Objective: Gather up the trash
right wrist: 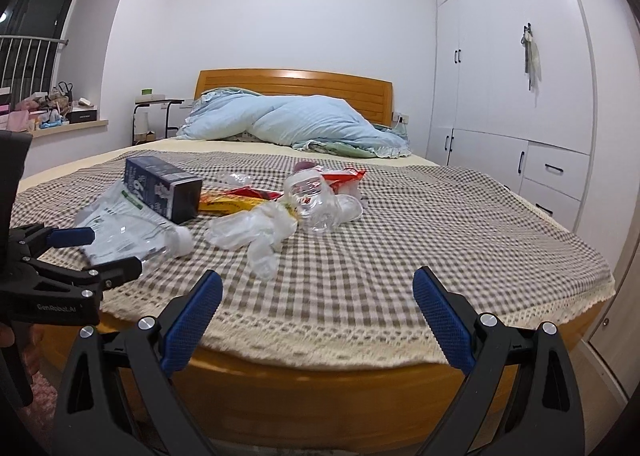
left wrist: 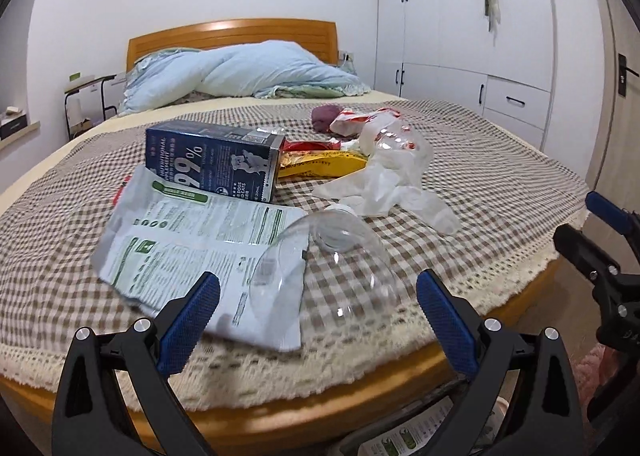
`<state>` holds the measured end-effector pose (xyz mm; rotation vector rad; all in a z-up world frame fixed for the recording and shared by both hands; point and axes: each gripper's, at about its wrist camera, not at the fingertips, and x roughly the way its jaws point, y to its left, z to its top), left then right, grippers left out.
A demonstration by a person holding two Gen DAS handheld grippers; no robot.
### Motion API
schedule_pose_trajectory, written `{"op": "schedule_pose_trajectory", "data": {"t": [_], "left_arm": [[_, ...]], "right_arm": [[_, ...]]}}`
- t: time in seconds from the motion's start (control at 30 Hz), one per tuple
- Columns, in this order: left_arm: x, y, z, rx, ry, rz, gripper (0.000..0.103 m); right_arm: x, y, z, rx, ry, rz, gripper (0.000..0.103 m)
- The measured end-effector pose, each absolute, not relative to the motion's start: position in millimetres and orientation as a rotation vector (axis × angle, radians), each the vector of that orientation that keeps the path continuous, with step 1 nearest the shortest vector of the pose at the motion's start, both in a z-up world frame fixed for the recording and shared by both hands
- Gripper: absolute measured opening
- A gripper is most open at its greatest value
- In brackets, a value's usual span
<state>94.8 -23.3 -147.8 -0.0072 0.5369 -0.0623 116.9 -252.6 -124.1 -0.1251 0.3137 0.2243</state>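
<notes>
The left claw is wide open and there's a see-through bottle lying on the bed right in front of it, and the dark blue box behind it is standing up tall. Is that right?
Almost. The left claw is wide open, and the see-through bottle does lie on the bed in front of it. But the dark blue box is not standing up: it lies on its long side, as the left wrist view shows.

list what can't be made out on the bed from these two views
- Red and yellow wrappers: left wrist view, partly hidden behind the dark blue carton.
- Small print on the white-green pouch: too small.
- Clear bottle: right wrist view, partly covered by the left hand-held gripper.
</notes>
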Motion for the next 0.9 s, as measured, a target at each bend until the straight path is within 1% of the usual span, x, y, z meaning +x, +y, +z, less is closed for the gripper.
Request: {"op": "schedule_pose_trajectory", "data": {"t": [0.03,0.07,0.1,0.13,0.17,0.47,0.9], "left_arm": [[98,-23,-148,-0.012,0.542,-0.063,0.093],[101,-22,-149,-0.021,0.547,-0.064,0.088],[104,-20,-149,-0.036,0.554,-0.065,0.080],[105,-18,-149,-0.055,0.559,-0.074,0.075],[105,-16,-149,-0.077,0.563,-0.086,0.062],[96,-11,-128,-0.129,0.468,-0.127,0.061],[138,-6,-99,-0.185,0.368,-0.108,0.061]], "right_arm": [[121,-253,-124,-0.126,0.316,0.222,0.092],[125,-253,-124,-0.124,0.321,0.222,0.092],[127,-253,-123,-0.123,0.324,0.224,0.092],[130,-253,-123,-0.121,0.327,0.227,0.092],[133,-253,-122,-0.119,0.330,0.229,0.092],[162,-246,-112,-0.133,0.316,0.260,0.092],[207,-237,-95,-0.117,0.295,0.230,0.092]]}}
